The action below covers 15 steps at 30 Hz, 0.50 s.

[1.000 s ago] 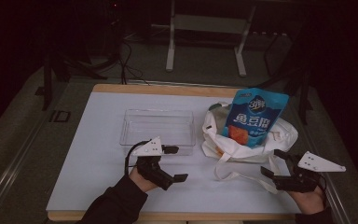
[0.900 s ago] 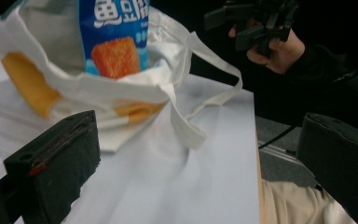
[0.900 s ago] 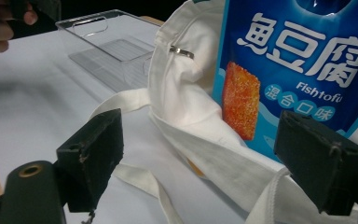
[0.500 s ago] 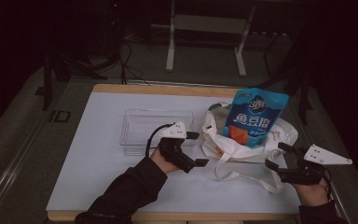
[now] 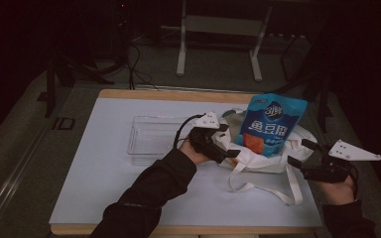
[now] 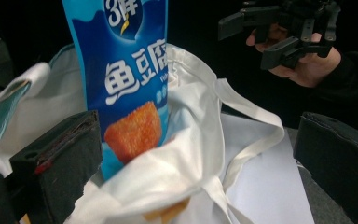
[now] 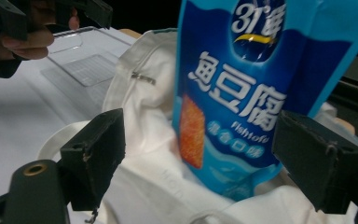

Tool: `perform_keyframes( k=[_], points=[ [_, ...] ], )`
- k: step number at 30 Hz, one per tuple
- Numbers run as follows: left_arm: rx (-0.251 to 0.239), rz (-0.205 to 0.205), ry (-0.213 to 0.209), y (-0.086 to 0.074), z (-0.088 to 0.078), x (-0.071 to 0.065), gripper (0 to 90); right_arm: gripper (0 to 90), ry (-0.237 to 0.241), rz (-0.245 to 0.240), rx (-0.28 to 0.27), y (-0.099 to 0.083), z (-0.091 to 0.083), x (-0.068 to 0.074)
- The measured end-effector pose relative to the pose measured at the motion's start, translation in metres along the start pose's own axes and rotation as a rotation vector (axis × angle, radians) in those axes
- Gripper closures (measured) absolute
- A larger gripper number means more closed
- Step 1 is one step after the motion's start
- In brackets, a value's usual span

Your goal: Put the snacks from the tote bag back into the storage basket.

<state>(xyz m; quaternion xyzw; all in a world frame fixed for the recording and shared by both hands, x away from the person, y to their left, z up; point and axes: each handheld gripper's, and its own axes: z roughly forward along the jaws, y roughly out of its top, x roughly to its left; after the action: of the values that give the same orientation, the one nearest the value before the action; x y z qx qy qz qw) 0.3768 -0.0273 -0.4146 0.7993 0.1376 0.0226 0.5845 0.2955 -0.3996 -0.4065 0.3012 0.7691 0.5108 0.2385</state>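
A: Dim room, dark floor with cables and a metal stand behind; white table (image 5: 104,183) with a wooden edge. Clear tray (image 5: 151,139) sits empty at centre.

B: Noted. Position of the snack pouch (image 5: 273,124)?

A: Upright in the mouth of the white tote bag (image 5: 263,161), lower part sunk inside, blue top standing clear. Bag lies to the right of the tray, handles trailing toward the near edge.

B: Left gripper (image 5: 228,141)?

A: Jaws spread wide, holding nothing, at the bag's left rim. From its own view the pouch (image 6: 126,93) stands between the jaws but untouched.

B: Right gripper (image 5: 305,154)?

A: Also wide open, empty, just off the bag's right side.

B: Step in hand?

A: Judged as the approach before a grasp. Next move probably calls for one gripper pinning the cloth while the other closes on the pouch above the rim.
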Motion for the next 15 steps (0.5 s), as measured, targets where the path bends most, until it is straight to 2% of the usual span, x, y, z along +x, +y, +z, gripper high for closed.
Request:
perform_keyframes(
  k=[1,3,5,6,10,13,15],
  points=[
    [-0.001,-0.004,0.0,0.002,0.002,0.003,1.5,17.3,-0.001,0.0,0.0,0.001,0.0,-0.002],
    [-0.015,-0.039,-0.002,0.005,0.008,0.009,1.5,17.3,-0.009,-0.003,-0.002,0.003,0.001,-0.007],
    [-0.015,-0.029,0.005,0.008,0.012,0.013,2.6,18.1,-0.024,-0.004,-0.002,0.005,0.002,-0.011],
    [-0.009,-0.02,0.025,0.01,0.015,0.014,5.6,19.5,-0.019,-0.001,-0.001,0.006,0.003,-0.014],
    [0.014,-0.024,0.055,0.015,0.027,0.022,5.9,19.8,-0.025,0.004,0.011,0.008,0.009,-0.026],
    [0.033,-0.065,0.079,0.019,0.037,0.03,14.0,20.1,-0.029,0.016,0.019,0.009,0.013,-0.034],
    [0.057,-0.099,0.099,0.023,0.043,0.033,14.9,21.3,-0.027,0.03,0.025,0.008,0.017,-0.039]
  ],
)
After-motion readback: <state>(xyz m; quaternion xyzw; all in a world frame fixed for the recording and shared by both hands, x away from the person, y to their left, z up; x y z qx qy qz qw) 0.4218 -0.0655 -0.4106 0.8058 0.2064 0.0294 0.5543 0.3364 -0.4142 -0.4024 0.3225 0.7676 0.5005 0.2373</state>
